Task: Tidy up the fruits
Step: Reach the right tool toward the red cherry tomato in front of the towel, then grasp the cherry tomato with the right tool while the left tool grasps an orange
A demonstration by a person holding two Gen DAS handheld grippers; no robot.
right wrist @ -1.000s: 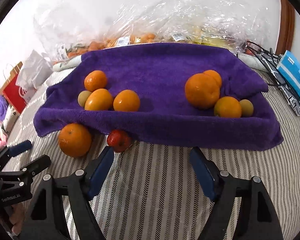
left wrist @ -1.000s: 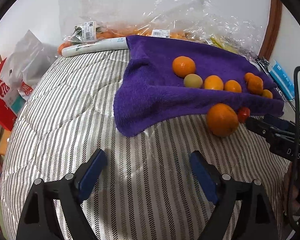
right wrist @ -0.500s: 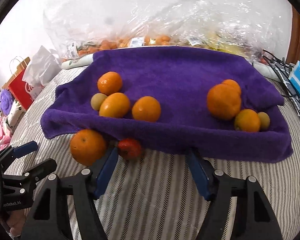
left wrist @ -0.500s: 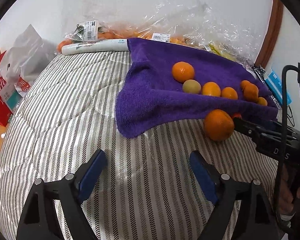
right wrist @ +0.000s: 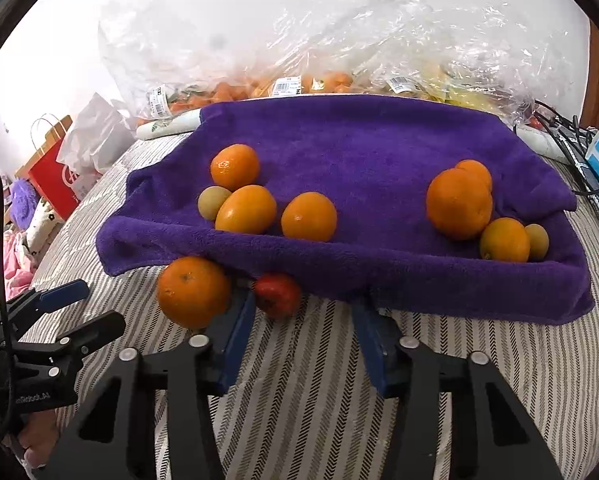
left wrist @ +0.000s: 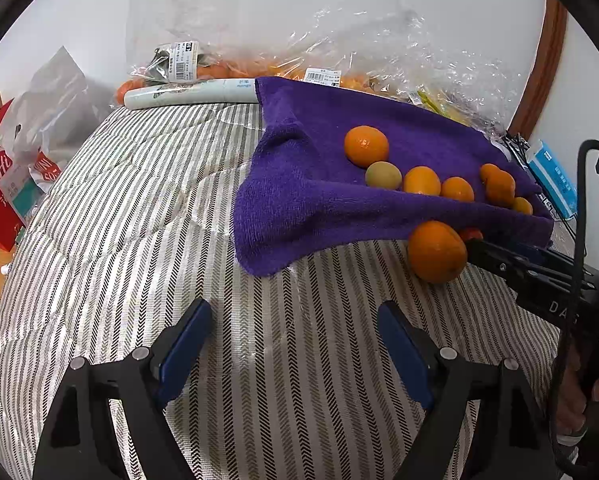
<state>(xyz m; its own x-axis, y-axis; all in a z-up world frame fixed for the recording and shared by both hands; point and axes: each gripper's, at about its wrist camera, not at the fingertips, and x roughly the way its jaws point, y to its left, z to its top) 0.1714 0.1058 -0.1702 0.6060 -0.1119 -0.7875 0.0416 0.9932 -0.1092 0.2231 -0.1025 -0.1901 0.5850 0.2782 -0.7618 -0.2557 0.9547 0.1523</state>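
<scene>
I see plastic bags [right wrist: 339,40] holding oranges; my right gripper [right wrist: 303,312] has been closing around the red fruit [right wrist: 277,294], not yet pinching; left gripper [left wrist: 295,340] released, unchanged.

Left wrist view: looks forward and down along the left gripper [left wrist: 293,344], set back from the purple towel [left wrist: 311,196], which lies ahead to its right.
Right wrist view: looks forward and down along the right gripper [right wrist: 303,340], close against the towel's [right wrist: 363,168] near edge.
Shared: towel, large orange [left wrist: 436,251] [right wrist: 192,291], striped cover [left wrist: 139,216] [right wrist: 319,380].
Cross-sight: each view catches the other gripper at its edge.
</scene>
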